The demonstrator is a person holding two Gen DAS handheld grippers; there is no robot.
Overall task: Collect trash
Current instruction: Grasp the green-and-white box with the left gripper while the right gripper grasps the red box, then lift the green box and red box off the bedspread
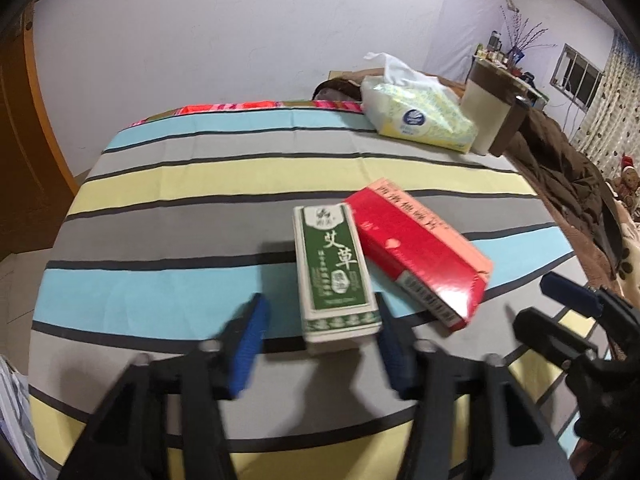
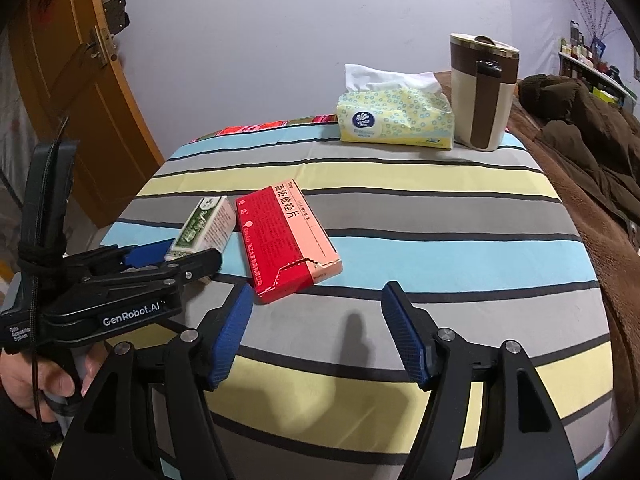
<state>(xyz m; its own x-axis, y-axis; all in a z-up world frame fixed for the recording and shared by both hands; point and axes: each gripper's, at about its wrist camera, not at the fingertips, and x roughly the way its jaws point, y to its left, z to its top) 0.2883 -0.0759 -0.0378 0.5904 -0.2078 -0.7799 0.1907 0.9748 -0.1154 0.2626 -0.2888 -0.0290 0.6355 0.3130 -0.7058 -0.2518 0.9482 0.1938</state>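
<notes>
Left gripper (image 1: pixel 320 344) is straddling the green box's (image 1: pixel 334 270) near end, jaws partly open, pads not yet pressing; keep it square and clear of the red box (image 1: pixel 420 252) touching alongside. Right gripper (image 2: pixel 316 336) is hanging wide open, empty. Bin (image 2: pixel 482 92) is standing lidded at the table's (image 2: pixel 400 208) far edge, contents hidden.

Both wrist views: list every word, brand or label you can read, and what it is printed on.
"艾草": green box.
"西洛他唑片": red box; its small print and barcode are too small to read.
"vinda": tissue pack; the line under it is blurred.
"GenRobot.AI" and "Data Acquisition System": left gripper body.
</notes>
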